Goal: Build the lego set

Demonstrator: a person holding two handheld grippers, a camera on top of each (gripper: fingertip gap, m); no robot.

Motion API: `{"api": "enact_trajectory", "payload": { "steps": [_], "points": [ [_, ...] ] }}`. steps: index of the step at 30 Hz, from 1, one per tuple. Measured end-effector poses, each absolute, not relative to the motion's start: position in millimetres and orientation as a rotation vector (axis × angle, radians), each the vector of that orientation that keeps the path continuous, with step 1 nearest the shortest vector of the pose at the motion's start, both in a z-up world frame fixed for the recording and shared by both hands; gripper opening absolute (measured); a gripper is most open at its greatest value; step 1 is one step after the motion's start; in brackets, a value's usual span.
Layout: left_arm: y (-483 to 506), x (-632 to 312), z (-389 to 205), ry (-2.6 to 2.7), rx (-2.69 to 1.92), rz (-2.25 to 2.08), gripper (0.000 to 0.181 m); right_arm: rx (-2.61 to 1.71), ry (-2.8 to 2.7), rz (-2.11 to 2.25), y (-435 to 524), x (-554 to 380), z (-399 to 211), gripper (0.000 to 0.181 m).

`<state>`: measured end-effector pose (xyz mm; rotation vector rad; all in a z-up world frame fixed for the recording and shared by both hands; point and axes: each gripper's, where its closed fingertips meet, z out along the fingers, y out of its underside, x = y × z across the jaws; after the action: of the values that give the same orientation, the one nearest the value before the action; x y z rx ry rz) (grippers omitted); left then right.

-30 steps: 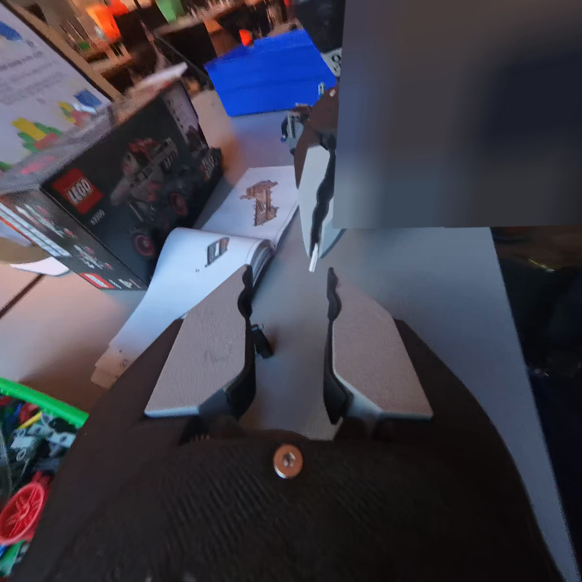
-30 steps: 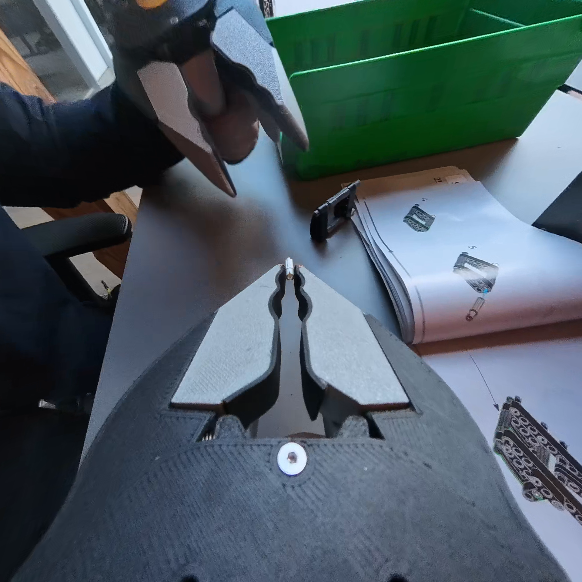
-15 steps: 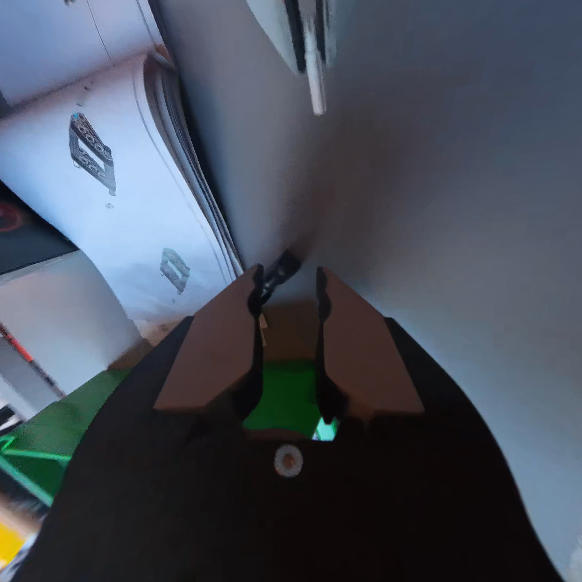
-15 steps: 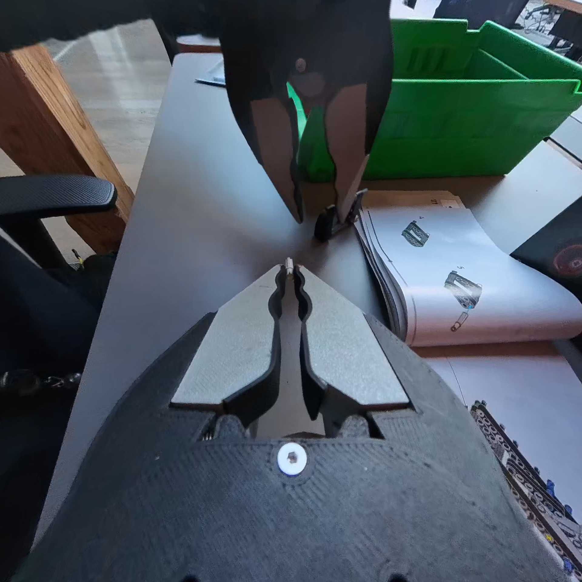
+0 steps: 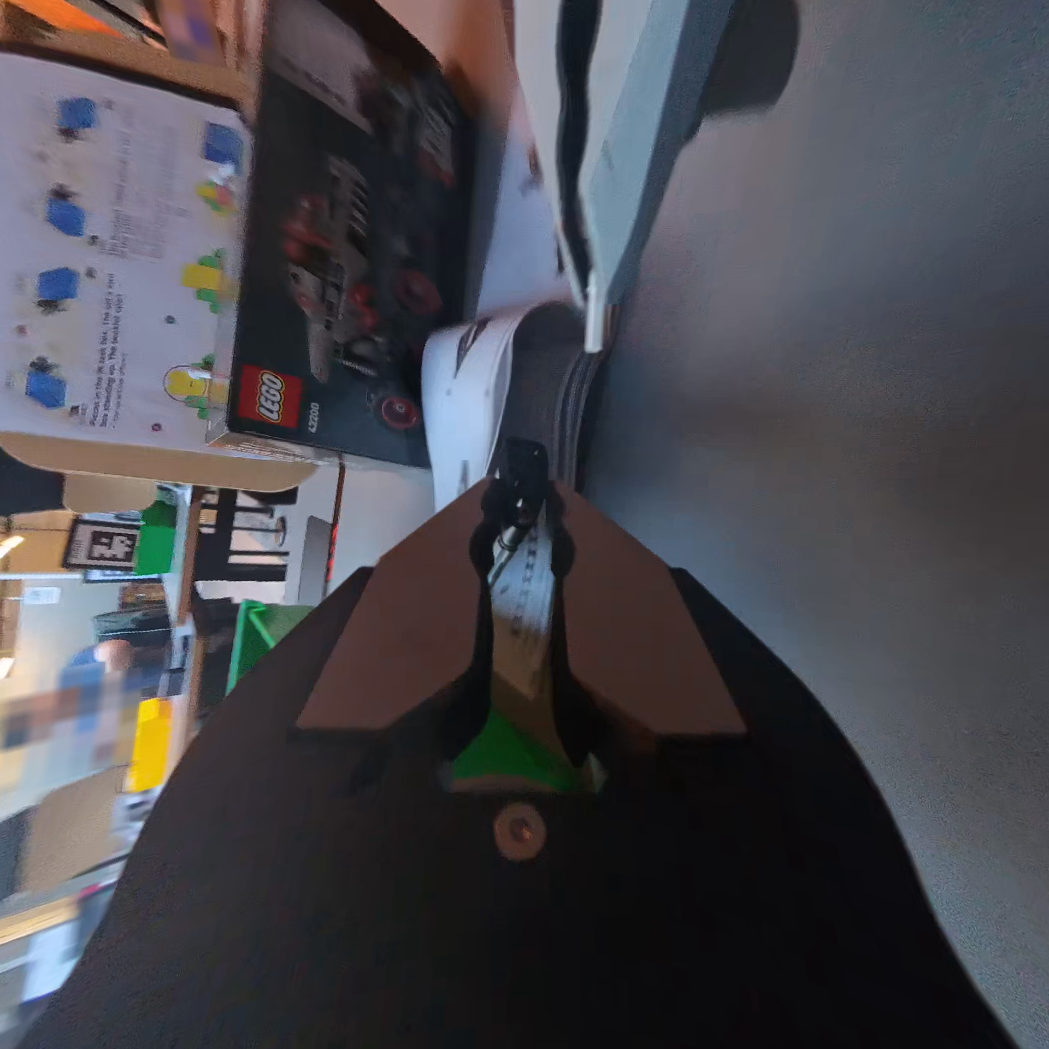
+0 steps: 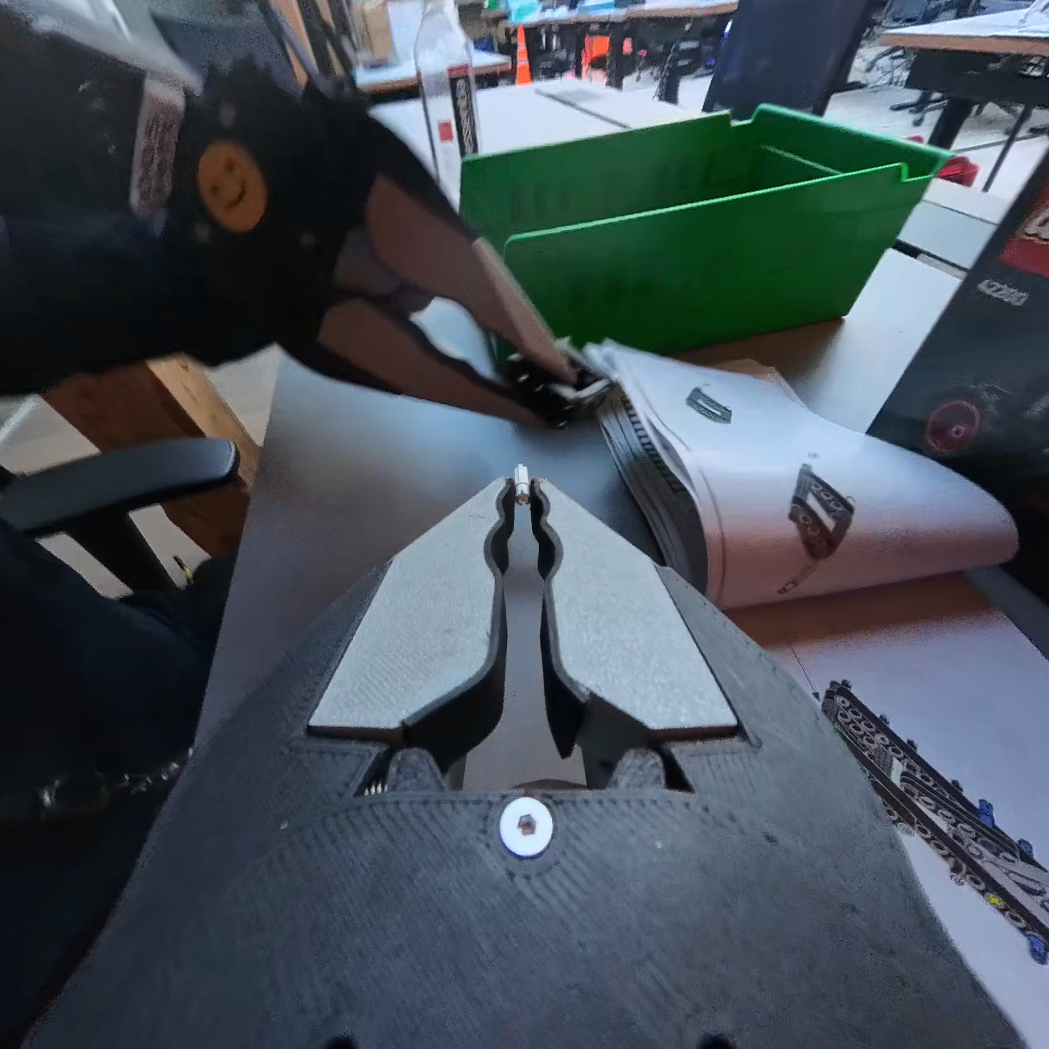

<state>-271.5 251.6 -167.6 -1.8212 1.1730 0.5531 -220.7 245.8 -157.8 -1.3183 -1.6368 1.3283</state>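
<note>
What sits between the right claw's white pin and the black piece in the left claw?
Nothing: in the right wrist view only bare grey table separates the white pin from the black piece.

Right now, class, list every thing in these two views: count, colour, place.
black frame piece: one, black, on the table against the booklet's edge, between the left gripper's fingers
white pin: one, white, at the right gripper's fingertips
instruction booklet: one, white, open, right of centre
green bin: one, green, behind the booklet
set box: one, black, beside the booklet
table: one, grey
chair armrest: one, black, left of the table
left gripper: one, black, closed on the frame piece
right gripper: one, black and grey, holding the pin
</note>
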Motion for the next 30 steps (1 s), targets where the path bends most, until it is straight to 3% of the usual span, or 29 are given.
{"api": "enact_trajectory", "payload": {
  "steps": [1,16,30],
  "points": [
    [247,-265,-168,1.111,-1.808,0.500,0.013,-1.334,-1.609,1.355,248,-220,-155,0.002],
    [232,-242,-176,0.793,-1.659,0.188,0.012,-1.297,-1.632,1.279,232,-229,-156,0.002],
    [232,-248,-178,0.751,-1.703,0.187,0.012,-1.260,-1.665,1.070,231,-231,-163,0.002]
  ]
}}
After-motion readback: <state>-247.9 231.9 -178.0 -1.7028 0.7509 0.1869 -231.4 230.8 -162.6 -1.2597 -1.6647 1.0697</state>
